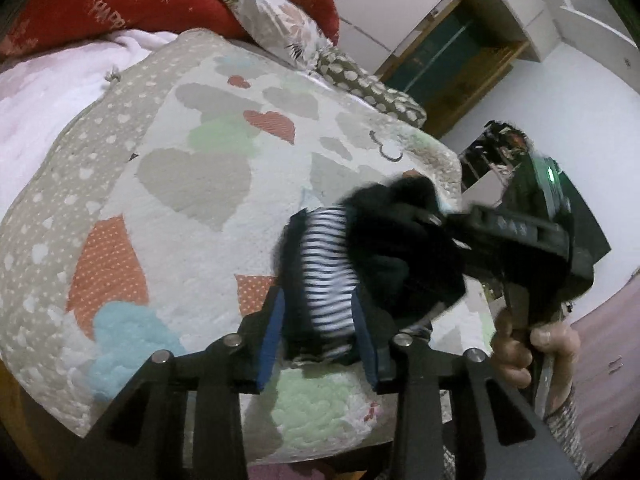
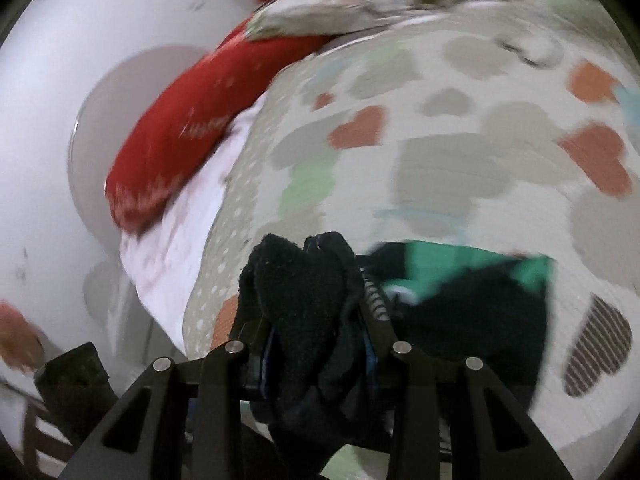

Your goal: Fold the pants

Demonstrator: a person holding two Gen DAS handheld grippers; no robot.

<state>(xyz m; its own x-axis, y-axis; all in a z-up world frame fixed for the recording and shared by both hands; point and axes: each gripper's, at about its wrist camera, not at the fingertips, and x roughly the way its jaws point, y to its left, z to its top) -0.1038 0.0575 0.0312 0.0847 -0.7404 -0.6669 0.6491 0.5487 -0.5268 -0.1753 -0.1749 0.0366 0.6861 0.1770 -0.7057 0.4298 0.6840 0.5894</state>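
Note:
The pants are black fleece (image 1: 384,240) with a blue-and-white striped band (image 1: 324,264), lifted above a heart-patterned quilt (image 1: 200,184). My left gripper (image 1: 320,320) is shut on the striped band, its blue pads pressing both sides. My right gripper (image 1: 434,222), held by a hand (image 1: 516,356), comes in from the right and bites the black cloth. In the blurred right wrist view, my right gripper (image 2: 316,332) is shut on a bunch of black fleece (image 2: 300,288). More black cloth with a green patch (image 2: 440,260) trails to the right over the quilt (image 2: 460,160).
Red pillows (image 1: 140,0) and a floral pillow (image 1: 276,20) lie at the head of the bed, beside a pink sheet (image 1: 36,100). A white wardrobe with a dark opening (image 1: 452,64) stands beyond the bed. A white wall (image 2: 48,100) is on the left in the right wrist view.

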